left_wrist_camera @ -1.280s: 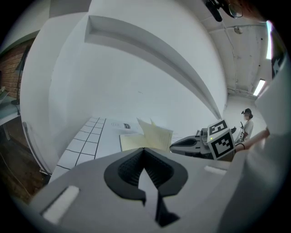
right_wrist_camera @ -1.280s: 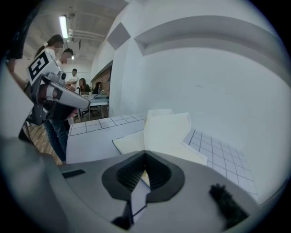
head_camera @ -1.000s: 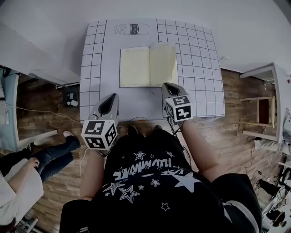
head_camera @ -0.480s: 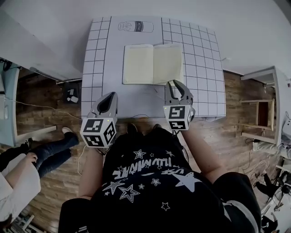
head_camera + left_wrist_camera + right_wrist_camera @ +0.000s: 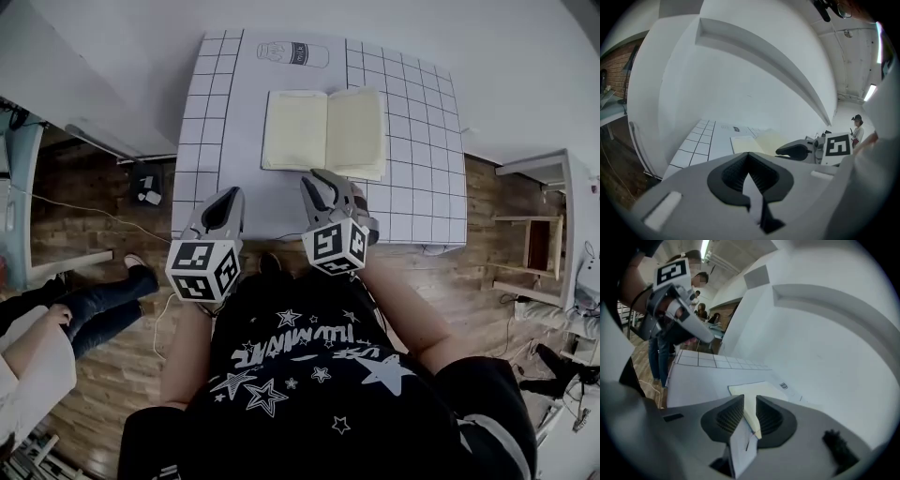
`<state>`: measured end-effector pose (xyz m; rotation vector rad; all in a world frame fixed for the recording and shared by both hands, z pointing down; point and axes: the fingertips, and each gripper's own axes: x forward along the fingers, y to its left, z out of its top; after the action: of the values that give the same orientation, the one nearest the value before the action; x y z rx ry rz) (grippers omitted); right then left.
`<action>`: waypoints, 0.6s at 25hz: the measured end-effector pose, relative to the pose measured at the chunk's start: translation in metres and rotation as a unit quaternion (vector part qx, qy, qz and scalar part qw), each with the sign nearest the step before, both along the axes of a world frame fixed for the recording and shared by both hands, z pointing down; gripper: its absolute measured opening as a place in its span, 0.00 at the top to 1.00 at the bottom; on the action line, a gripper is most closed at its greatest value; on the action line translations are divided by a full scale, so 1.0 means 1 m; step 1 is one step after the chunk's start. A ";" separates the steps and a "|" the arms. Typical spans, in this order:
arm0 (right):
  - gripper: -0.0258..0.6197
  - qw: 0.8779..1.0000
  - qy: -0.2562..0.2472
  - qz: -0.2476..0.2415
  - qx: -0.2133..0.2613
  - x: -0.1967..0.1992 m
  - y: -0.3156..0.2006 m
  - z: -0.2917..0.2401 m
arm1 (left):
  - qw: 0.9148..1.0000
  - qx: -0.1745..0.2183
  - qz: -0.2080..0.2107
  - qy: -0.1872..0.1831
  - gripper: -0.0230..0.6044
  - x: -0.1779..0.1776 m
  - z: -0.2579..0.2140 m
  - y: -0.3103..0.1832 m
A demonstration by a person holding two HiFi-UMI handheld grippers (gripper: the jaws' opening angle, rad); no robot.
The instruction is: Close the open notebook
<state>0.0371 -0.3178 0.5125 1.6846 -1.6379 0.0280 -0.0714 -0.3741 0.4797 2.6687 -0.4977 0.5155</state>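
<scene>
**A:** What is the notebook [image 5: 325, 131] like, and where does it lie?

**B:** It is a flat rectangle of plain cream paper, lying open on the far half of the white bench [image 5: 225, 112]. The bench top is smooth and matt. Black grid squares are ruled down both its sides, and a line drawing of a can [image 5: 293, 53] is printed just beyond the book.

**A:** Which way does it run?

**B:** The spread is longer than it is deep, so its long axis goes left to right across the bench. The spine points straight away from the person. The right-hand half looks a little thicker at its near edge.

**A:** And the tongs?

**B:** The left tongs [image 5: 227, 195] hang over the near part of the bench, short of the book and to its left. Their ribbed dark pads are together at the tips, with nothing between them. The right tongs [image 5: 328, 186] are just short of the book's near edge, roughly in line with the spine. Their jaws have just been opening and now stand apart. In the right gripper view a cream page shows through the gap, but the pads press on nothing.

**A:** Anything else on them?

**B:** Each carries a cube with black-and-white square markers [image 5: 200, 272].
</scene>
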 end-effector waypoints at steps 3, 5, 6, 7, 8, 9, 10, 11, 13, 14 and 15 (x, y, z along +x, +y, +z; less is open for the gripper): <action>0.80 0.997 0.007 -0.008 -0.071 0.005 -0.009 0.035 | 1.000 0.001 0.000 -0.001 0.95 -0.001 0.000 0.000; 0.78 0.993 0.024 -0.014 -0.116 0.011 -0.013 0.053 | 1.000 0.001 -0.002 0.000 0.95 -0.002 -0.001 -0.002; 0.78 0.990 0.036 -0.017 -0.135 0.014 -0.014 0.059 | 1.000 0.001 -0.003 0.000 0.95 -0.003 -0.001 -0.003; 0.78 0.987 0.048 -0.021 -0.150 0.016 -0.015 0.064 | 1.000 0.002 -0.004 -0.001 0.95 -0.003 -0.001 -0.004; 0.77 0.984 0.062 -0.028 -0.163 0.018 -0.017 0.067 | 1.000 0.002 -0.005 -0.001 0.95 -0.004 -0.001 -0.005; 0.77 0.981 0.078 -0.037 -0.174 0.019 -0.018 0.070 | 1.000 0.003 -0.006 -0.001 0.95 -0.005 -0.001 -0.006; 0.77 0.977 0.095 -0.048 -0.184 0.019 -0.019 0.073 | 1.000 0.003 -0.008 -0.002 0.95 -0.005 -0.001 -0.007; 0.77 0.973 0.111 -0.061 -0.194 0.018 -0.020 0.076 | 1.000 0.002 -0.009 -0.002 0.95 -0.006 -0.001 -0.008; 0.78 0.966 0.135 -0.081 -0.206 0.017 -0.022 0.080 | 1.000 0.001 -0.011 -0.001 0.95 -0.007 0.000 -0.010; 0.78 0.964 0.143 -0.087 -0.208 0.016 -0.024 0.080 | 1.000 0.000 -0.011 -0.001 0.95 -0.007 0.000 -0.010; 0.78 0.962 0.150 -0.092 -0.210 0.016 -0.025 0.080 | 1.000 0.000 -0.011 -0.002 0.95 -0.008 0.001 -0.011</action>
<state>0.0528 -0.3425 0.5929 1.1502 -1.4309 0.0239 -0.0789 -0.3848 0.4806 2.6598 -0.5266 0.5142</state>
